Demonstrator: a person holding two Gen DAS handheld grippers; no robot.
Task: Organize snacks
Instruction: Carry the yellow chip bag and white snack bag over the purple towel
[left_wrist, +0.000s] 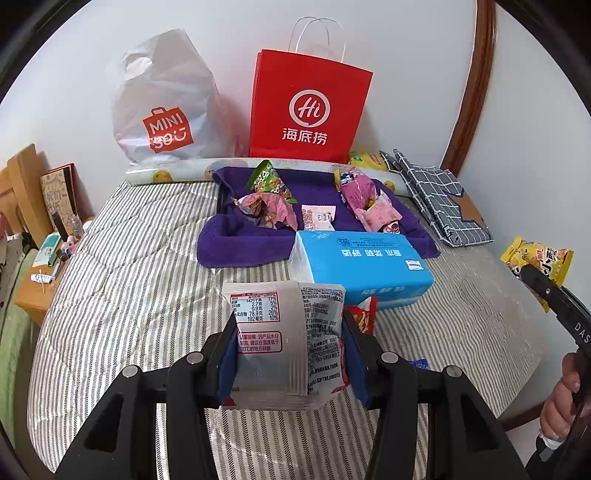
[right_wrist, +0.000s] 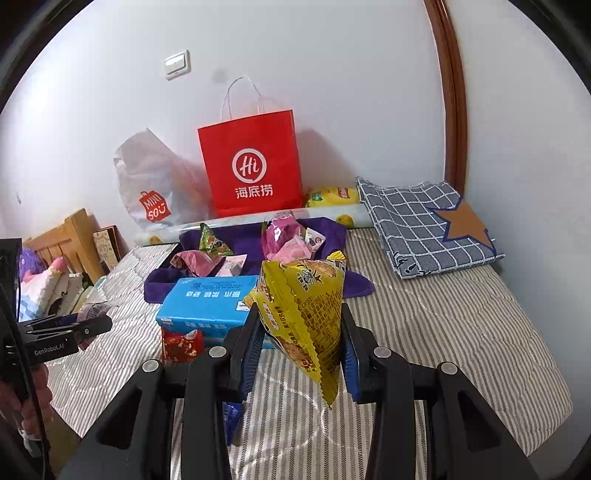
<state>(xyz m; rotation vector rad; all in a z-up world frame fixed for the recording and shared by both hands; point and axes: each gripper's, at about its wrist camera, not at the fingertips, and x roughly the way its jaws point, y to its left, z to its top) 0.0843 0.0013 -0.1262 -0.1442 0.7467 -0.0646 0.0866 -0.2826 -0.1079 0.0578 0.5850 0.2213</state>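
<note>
**Both claws pinch a snack packet above the striped bed**

Left gripper (left_wrist: 290, 354) has its blue pads pressed onto the two sides of a silver-white snack packet (left_wrist: 284, 332), printed back facing the camera, held upright off the bedding. Right gripper (right_wrist: 299, 354) likewise pinches a yellow snack packet (right_wrist: 303, 314), which stands tilted between the pads with its lower corner hanging below them.

Just beyond the silver packet, a small red packet (left_wrist: 364, 317) lies on the striped quilt (left_wrist: 129, 277), touching the near edge of a blue tissue pack (left_wrist: 362, 266). Farther on sits a purple towel-lined tray (left_wrist: 236, 243) holding a green packet (left_wrist: 269, 181) at its far left, crumpled pink wrappers (left_wrist: 266, 210) in front of it, a flat white sachet (left_wrist: 317, 218) in the middle, and more pink packets (left_wrist: 365, 203) on the right.

Behind the tray, against the white wall, stand a red paper bag (left_wrist: 310, 110) and, to its left, a grey plastic shopping bag (left_wrist: 162, 103). A folded blue checked cloth (right_wrist: 417, 221) lies at the far right, with a yellow bag (right_wrist: 332, 195) between it and the red bag. A wooden bedside stand (left_wrist: 33, 184) with small items is at the left edge.
</note>
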